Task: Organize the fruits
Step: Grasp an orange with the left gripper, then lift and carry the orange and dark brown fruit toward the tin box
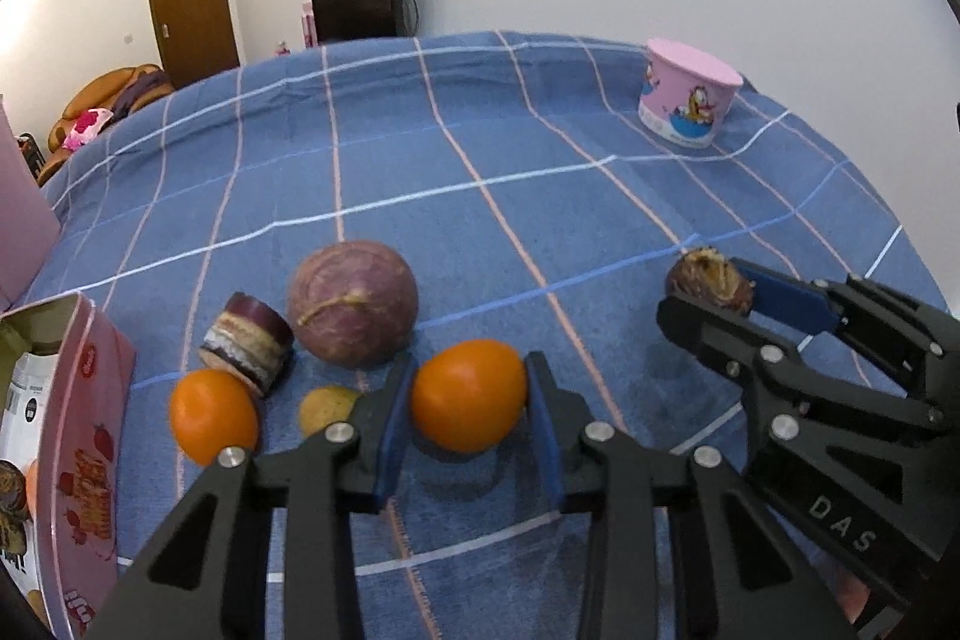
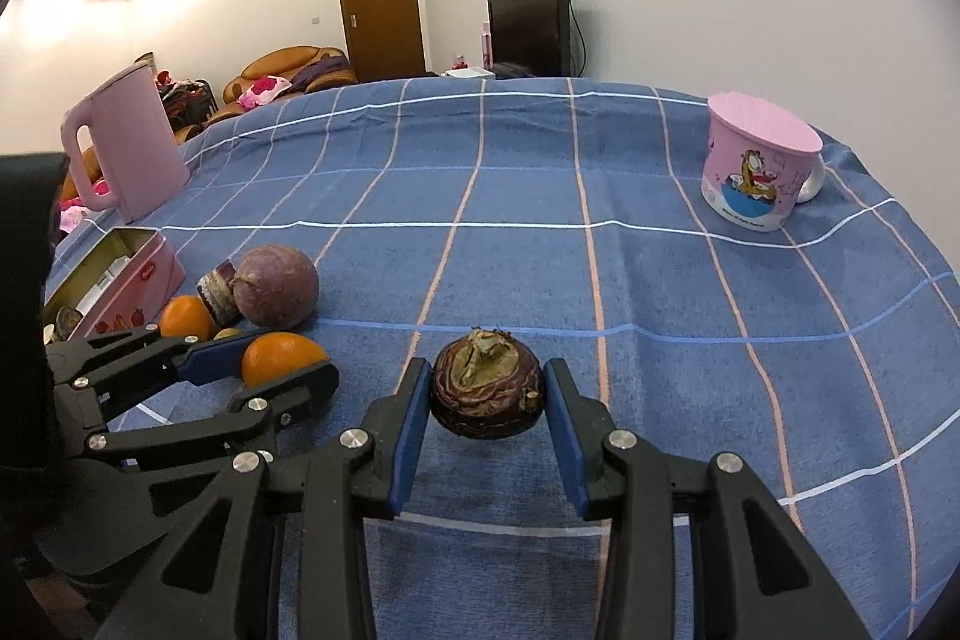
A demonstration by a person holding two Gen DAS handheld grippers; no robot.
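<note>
My left gripper [image 1: 468,403] is shut on an orange [image 1: 469,396], held just above the blue checked cloth. My right gripper [image 2: 487,391] is shut on a dark purple mangosteen [image 2: 487,387]; it also shows at the right of the left wrist view [image 1: 711,280]. Left of the held orange lie a second orange [image 1: 213,415], a small yellow-brown fruit [image 1: 327,407], a round purple fruit [image 1: 353,303] and a cut purple piece [image 1: 249,343]. An open pink tin box [image 1: 84,460] stands at the far left with items inside.
A pink lidded cartoon mug [image 2: 759,163] stands at the back right of the table. A pink kettle [image 2: 123,148] stands at the back left. The blue checked cloth [image 2: 540,250] covers the table. Beyond are a sofa, a door and a dark cabinet.
</note>
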